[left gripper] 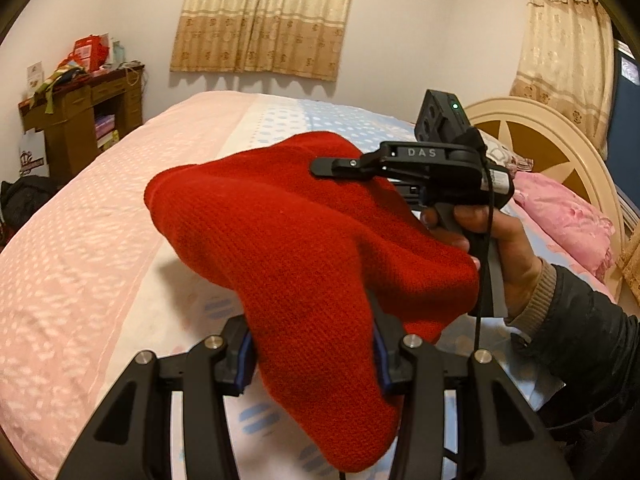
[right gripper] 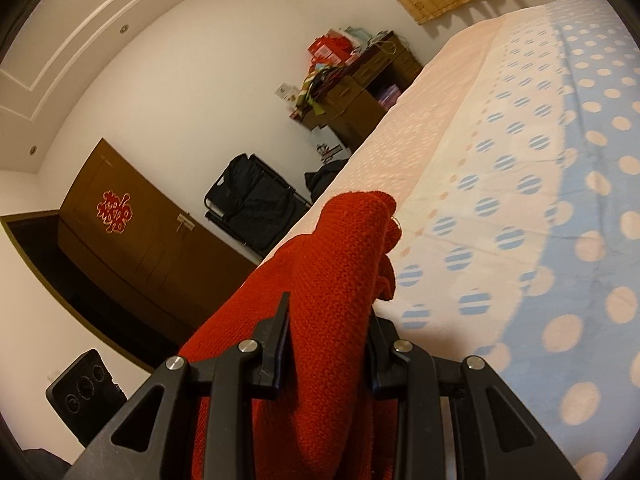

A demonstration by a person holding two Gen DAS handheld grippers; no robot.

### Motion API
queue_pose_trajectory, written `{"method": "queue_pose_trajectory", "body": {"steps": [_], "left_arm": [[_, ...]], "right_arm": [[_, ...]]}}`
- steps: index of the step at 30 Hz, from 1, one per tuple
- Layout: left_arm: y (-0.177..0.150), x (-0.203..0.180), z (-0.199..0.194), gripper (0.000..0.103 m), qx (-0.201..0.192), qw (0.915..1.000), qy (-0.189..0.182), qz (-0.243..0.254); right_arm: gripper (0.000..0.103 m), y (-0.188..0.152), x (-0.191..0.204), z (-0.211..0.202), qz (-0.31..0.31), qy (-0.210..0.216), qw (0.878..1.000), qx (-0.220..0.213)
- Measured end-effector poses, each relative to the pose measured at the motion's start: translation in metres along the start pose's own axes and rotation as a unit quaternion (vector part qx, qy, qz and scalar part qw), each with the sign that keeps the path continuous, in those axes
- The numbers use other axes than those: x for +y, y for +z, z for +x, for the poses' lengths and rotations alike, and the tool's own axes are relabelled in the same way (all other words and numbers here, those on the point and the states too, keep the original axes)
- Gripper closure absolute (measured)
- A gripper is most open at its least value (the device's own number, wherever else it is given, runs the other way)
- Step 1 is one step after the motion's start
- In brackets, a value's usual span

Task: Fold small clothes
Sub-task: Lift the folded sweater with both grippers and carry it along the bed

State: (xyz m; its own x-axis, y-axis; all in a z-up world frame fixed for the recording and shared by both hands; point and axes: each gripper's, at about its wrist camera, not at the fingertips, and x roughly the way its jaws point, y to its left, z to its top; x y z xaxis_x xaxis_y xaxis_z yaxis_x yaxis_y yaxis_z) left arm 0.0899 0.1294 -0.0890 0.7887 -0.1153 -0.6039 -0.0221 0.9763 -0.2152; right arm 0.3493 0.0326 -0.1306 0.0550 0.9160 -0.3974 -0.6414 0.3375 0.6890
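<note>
1. One red knitted garment (left gripper: 304, 240) is hanging clear above the bed (left gripper: 100, 240), carried between two hand-held grippers; no other garment for folding is showing in either view.
2. The left gripper (left gripper: 312, 364) is clamping one end of the garment: cloth is filling the space between its jaws and drooping below them toward the camera.
3. The right gripper (right gripper: 330, 344) is clenched on the opposite end. In the left wrist view its upper finger (left gripper: 340, 166) is lying on top of the knit, with the person's right hand (left gripper: 492, 248) wrapped round the grip behind the garment.
4. Governing relation: the garment's long axis is running from the left gripper up and across to the right gripper, so each end is lying directly ahead of its own gripper. Neither hand is nearer; both are already in contact.
5. In the right wrist view a bunched tip of the garment is projecting past the jaws, above the bed's spotted blue and white sheet (right gripper: 560, 200).
6. Judgement: the garment is sagging at mid-span, so it appears not yet laid flat for a fold.
7. Count: one garment, two grippers, one bed; beyond the garment, one pink pillow (left gripper: 568, 220) by the headboard (left gripper: 560, 148).
</note>
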Motion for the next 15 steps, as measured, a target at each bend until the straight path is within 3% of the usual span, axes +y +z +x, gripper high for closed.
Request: {"method": "queue_pose_trajectory", "body": {"steps": [15], "left_arm": [[-0.018, 0.020, -0.003, 0.056, 0.001, 0.9993, 0.022, -0.031]], "right_arm": [[0.073, -0.010, 0.024, 0.053, -0.009, 0.016, 0.999, 0.035]]}}
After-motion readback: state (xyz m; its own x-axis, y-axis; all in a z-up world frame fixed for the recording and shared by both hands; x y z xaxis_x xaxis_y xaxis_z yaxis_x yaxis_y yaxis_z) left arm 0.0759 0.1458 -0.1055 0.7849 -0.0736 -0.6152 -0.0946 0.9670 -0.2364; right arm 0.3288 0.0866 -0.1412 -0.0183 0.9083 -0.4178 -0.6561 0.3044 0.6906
